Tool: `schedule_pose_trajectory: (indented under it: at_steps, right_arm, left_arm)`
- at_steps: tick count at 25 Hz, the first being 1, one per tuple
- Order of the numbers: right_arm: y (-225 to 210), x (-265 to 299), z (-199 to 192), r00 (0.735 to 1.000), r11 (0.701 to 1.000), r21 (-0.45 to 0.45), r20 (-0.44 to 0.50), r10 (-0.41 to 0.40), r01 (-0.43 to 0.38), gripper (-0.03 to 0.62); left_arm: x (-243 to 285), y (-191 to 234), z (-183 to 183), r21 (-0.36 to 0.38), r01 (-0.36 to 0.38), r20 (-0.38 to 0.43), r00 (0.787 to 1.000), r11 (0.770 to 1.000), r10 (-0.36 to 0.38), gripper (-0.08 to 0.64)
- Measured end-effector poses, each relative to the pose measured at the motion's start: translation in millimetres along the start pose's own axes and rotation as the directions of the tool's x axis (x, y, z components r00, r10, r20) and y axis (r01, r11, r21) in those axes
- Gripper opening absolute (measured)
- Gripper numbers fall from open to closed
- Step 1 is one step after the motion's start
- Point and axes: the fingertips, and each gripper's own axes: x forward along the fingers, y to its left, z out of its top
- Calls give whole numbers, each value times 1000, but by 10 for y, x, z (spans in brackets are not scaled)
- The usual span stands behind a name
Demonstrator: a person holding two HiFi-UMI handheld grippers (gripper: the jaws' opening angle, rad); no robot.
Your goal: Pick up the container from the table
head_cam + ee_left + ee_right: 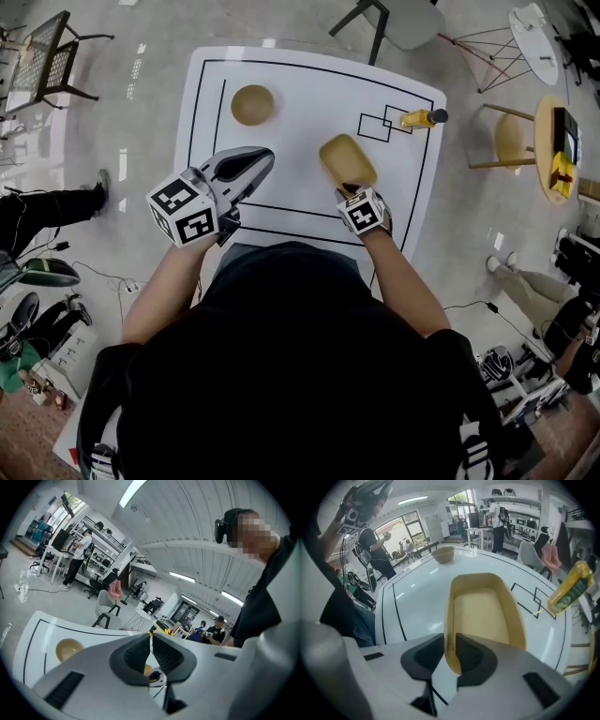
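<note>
The container (347, 161), a tan oblong tub, lies on the white table (309, 84) right of centre. My right gripper (354, 188) points steeply down at its near end. In the right gripper view the container (480, 613) is empty, and its near wall stands between the two black pads of the right gripper (451, 641), which press on it from both sides. My left gripper (265, 157) hovers over the table's left half, apart from the container, with its jaws together and nothing in them. The left gripper view shows the left gripper (150, 639) with its pads meeting.
A tan round bowl (252, 104) sits at the table's far left. A yellow bottle (419, 118) lies on black square outlines at the far right. Chairs and small round tables stand beyond the table, and other people are around the room.
</note>
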Motion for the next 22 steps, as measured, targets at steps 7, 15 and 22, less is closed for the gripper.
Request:
schedule_pose_trajectory:
  at_steps: [7,15,22]
  right_arm:
    - [22,-3,2,1000,1000,-5,-7,6,-6,60]
    - [12,-23,-11,1000,1000,-31,-22,-8,8,43]
    - [10,-38,10,999,998,-54,-29,-21,20,34]
  left_arm:
    - [13,-9,16,0,-2,4,1000,1000,2,21]
    - [-28,-21,13,1,-6,6,1000,1000,6,21]
    - [-34,-41,12,11,0,1,1000,1000,0,21]
